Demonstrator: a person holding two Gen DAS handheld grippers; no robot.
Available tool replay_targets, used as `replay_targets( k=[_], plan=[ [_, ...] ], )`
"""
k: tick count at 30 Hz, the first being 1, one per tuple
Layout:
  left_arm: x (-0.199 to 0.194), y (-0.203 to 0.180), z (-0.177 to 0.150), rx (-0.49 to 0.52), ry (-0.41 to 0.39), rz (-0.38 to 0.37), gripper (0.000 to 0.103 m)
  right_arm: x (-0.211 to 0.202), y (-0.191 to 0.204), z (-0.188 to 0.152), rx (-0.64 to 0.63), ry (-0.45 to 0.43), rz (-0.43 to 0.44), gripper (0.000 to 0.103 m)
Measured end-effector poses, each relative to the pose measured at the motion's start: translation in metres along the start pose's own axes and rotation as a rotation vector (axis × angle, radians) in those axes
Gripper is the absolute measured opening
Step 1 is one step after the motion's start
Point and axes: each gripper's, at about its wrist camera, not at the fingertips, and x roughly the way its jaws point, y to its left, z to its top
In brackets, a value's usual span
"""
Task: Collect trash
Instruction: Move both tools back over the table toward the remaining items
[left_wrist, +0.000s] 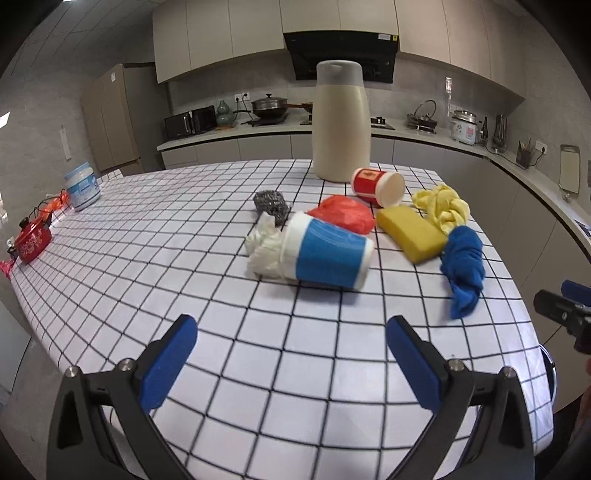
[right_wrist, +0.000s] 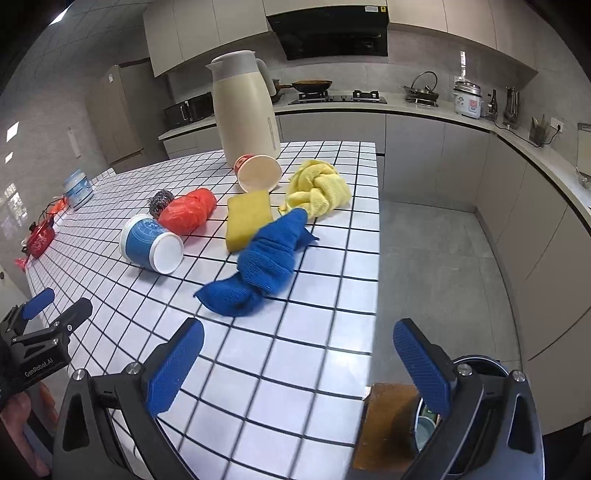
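Note:
On the checked table (left_wrist: 147, 258) lie a blue paper cup (left_wrist: 328, 254) on its side with crumpled white tissue (left_wrist: 264, 247) at its mouth, a red plastic bag (left_wrist: 343, 214), and a tipped red paper cup (left_wrist: 376, 186). My left gripper (left_wrist: 291, 354) is open and empty, short of the blue cup. My right gripper (right_wrist: 299, 358) is open and empty over the table's right edge, near a blue cloth (right_wrist: 262, 266). The blue cup (right_wrist: 151, 243), red bag (right_wrist: 188, 210) and red cup (right_wrist: 256, 171) also show there. The left gripper (right_wrist: 48, 314) shows at the right view's lower left.
A cream thermos jug (left_wrist: 340, 125), steel scourer (left_wrist: 271, 205), yellow sponge (left_wrist: 410, 232), yellow cloth (left_wrist: 443, 206) and blue cloth (left_wrist: 463, 269) stand nearby. A white tub (left_wrist: 82, 186) and red kettle (left_wrist: 31, 240) sit far left. A bin (right_wrist: 476, 373) stands on the floor below the table's right edge.

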Motion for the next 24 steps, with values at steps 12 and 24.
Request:
replay_targets(
  k=[12,24],
  plan=[
    [0.047,-0.001,0.011,0.08,-0.03,-0.013,0.103,0.04,0.029,0.018,0.016,0.004,-0.056,0.095],
    [0.065,-0.011,0.031,0.099,-0.006,-0.089,0.103,0.07,0.024,0.027,0.054,0.019,-0.062,0.094]
  ],
)
